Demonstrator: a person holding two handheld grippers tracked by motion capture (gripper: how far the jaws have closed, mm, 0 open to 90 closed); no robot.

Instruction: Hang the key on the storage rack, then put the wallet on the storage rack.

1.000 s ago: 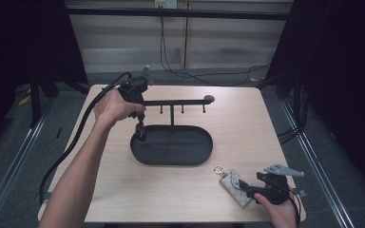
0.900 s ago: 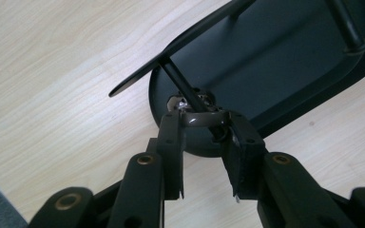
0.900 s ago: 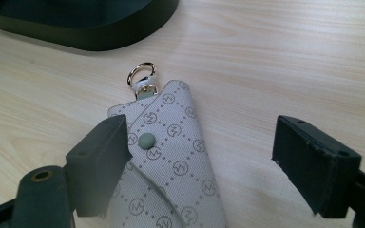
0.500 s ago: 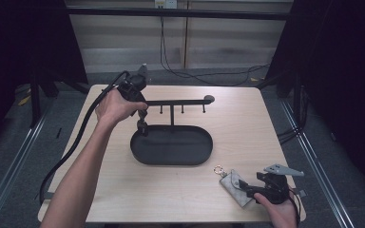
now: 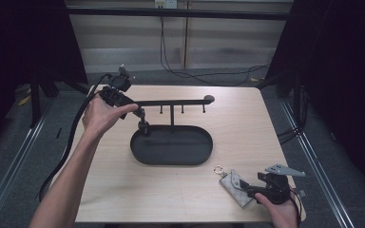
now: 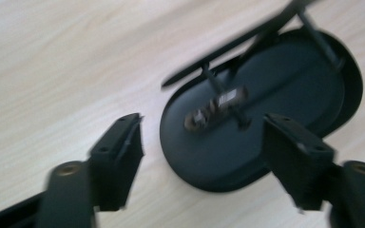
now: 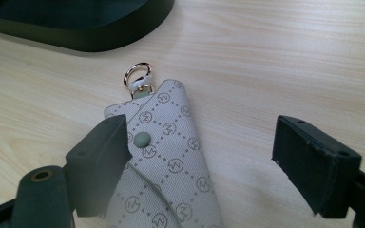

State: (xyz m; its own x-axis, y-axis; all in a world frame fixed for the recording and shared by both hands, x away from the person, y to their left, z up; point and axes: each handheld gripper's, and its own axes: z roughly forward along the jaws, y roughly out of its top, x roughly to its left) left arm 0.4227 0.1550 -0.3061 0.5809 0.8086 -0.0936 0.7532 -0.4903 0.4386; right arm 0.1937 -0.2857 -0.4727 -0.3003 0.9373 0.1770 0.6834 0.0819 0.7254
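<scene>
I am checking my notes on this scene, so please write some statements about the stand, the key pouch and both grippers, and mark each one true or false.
1. The key pouch lies on the table. True.
2. The pouch hangs from a hook of the stand. False: it lies flat on the table, apart from the stand's tray.
3. The right gripper is open, with the pouch between its jaws. True.
4. The left gripper is shut on the stand's bar. False: its jaws are open, having just been opening, and clamp nothing.
5. A small dark thing hangs on the stand above the tray. True.
6. The pouch has no ring. False: a metal ring is at its top.
</scene>
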